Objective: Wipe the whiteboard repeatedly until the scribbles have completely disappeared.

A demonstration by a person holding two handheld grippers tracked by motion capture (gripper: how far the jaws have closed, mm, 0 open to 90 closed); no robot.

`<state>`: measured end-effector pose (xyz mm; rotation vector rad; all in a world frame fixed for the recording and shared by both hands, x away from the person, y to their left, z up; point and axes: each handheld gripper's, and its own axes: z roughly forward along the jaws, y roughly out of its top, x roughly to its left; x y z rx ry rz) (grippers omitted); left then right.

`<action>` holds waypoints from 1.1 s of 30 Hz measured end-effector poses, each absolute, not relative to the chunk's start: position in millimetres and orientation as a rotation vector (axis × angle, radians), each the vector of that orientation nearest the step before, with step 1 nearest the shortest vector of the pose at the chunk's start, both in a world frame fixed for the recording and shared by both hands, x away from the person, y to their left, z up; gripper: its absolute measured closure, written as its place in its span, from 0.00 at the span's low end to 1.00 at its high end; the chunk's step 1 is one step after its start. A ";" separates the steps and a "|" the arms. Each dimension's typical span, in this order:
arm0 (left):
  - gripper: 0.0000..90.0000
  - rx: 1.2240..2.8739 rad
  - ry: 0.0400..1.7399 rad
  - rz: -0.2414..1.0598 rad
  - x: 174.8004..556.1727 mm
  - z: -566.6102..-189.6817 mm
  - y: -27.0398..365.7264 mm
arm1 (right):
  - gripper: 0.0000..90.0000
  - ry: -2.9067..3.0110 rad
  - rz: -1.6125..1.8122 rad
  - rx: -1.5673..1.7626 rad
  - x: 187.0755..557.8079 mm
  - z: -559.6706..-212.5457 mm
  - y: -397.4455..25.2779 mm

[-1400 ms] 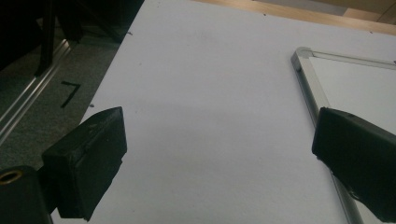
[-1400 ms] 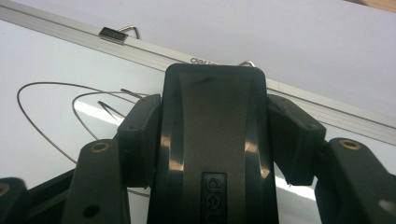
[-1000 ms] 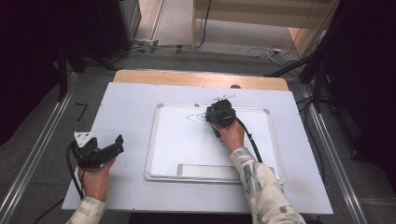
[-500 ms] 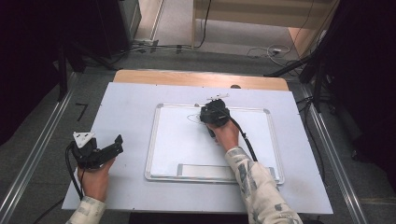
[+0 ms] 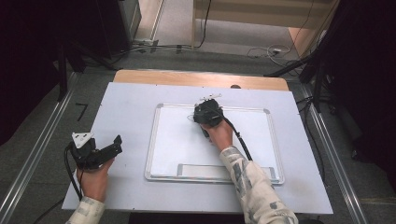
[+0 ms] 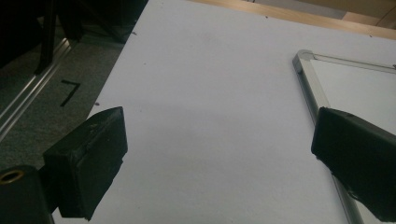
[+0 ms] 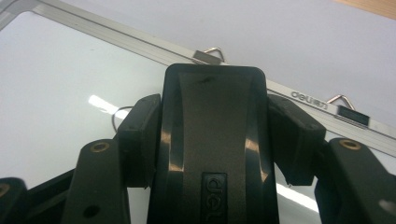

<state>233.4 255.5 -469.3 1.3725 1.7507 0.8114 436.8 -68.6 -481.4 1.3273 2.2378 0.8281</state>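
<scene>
The right gripper (image 5: 207, 113) is sliding toward nine o'clock along the whiteboard (image 5: 177, 140) top edge since the earlier frame, its jaws pinching a black eraser (image 7: 215, 140) reading "deli"; the marks near that edge are looking fainter; the frame (image 7: 322, 103) is also showing "deli"; the left gripper (image 5: 109, 147) is staying at eight o'clock on the worktop (image 5: 126, 102), jaws spread.
</scene>
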 end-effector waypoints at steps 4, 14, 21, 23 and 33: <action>0.04 1.372 1.749 0.811 233.0 -469.3 256.2 | 0.43 2.248 0.837 1.310 435.7 -481.8 -60.4; 0.04 1.364 1.752 0.810 231.9 -469.4 257.9 | 0.43 2.280 0.852 1.266 431.0 -482.5 -39.5; 0.04 1.358 1.756 0.812 231.1 -469.1 258.2 | 0.43 2.293 0.856 1.257 428.8 -482.5 -31.7; 0.04 1.362 1.755 0.813 230.9 -468.9 258.3 | 0.43 2.295 0.860 1.247 428.3 -482.8 -29.5; 0.04 1.359 1.753 0.812 231.1 -469.1 258.7 | 0.43 2.317 0.871 1.221 423.2 -483.2 -14.2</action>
